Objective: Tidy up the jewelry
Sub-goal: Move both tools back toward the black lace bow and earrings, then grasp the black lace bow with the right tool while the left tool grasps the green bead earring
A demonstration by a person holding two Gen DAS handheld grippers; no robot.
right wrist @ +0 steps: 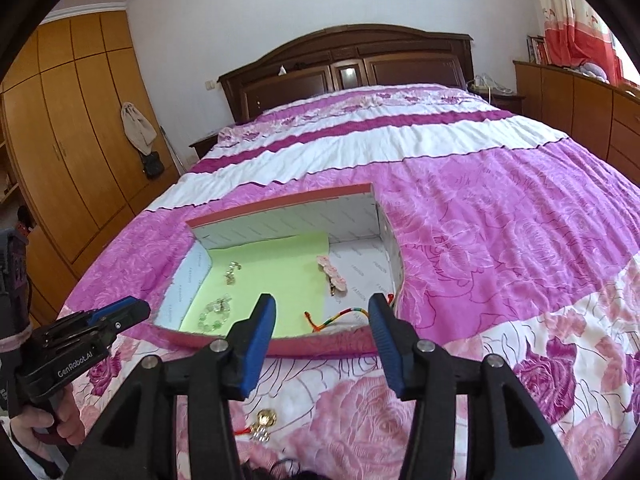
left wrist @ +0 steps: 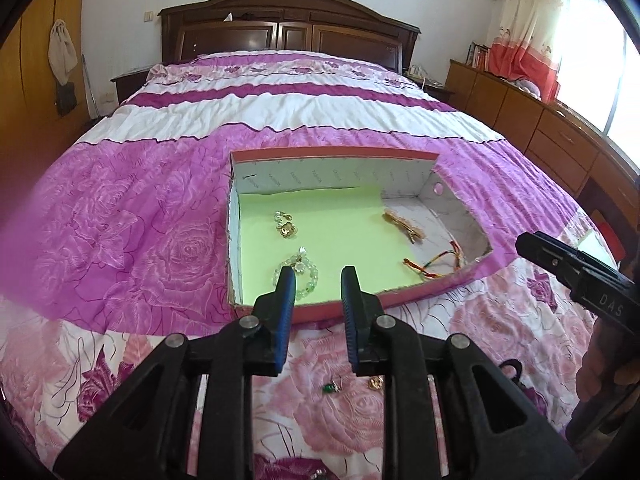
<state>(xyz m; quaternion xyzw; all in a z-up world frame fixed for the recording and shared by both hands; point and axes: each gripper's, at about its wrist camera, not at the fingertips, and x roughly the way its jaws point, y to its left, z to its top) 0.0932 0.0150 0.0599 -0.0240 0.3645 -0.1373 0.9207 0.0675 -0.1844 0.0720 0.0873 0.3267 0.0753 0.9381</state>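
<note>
One open box (left wrist: 332, 156) on the bedspread (left wrist: 120, 208) holds four pieces: bead bracelet (left wrist: 304, 276), gold earring (left wrist: 285, 227), hair clip (left wrist: 404, 226), braided cord (left wrist: 432, 266). Left gripper (left wrist: 318, 280) before it: narrow gap, empty. Right gripper (right wrist: 322, 312): wider, empty.

Cardboard box (left wrist: 436, 190) lined with matt green paper (left wrist: 328, 236); soft quilted cloth bedspread (left wrist: 140, 200); glossy dark wooden headboard (left wrist: 288, 28).

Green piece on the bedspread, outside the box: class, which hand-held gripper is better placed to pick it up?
Left, probably: the green piece lies beneath the open left hand-held gripper, between its fingers; the right wrist view does not show it.
</note>
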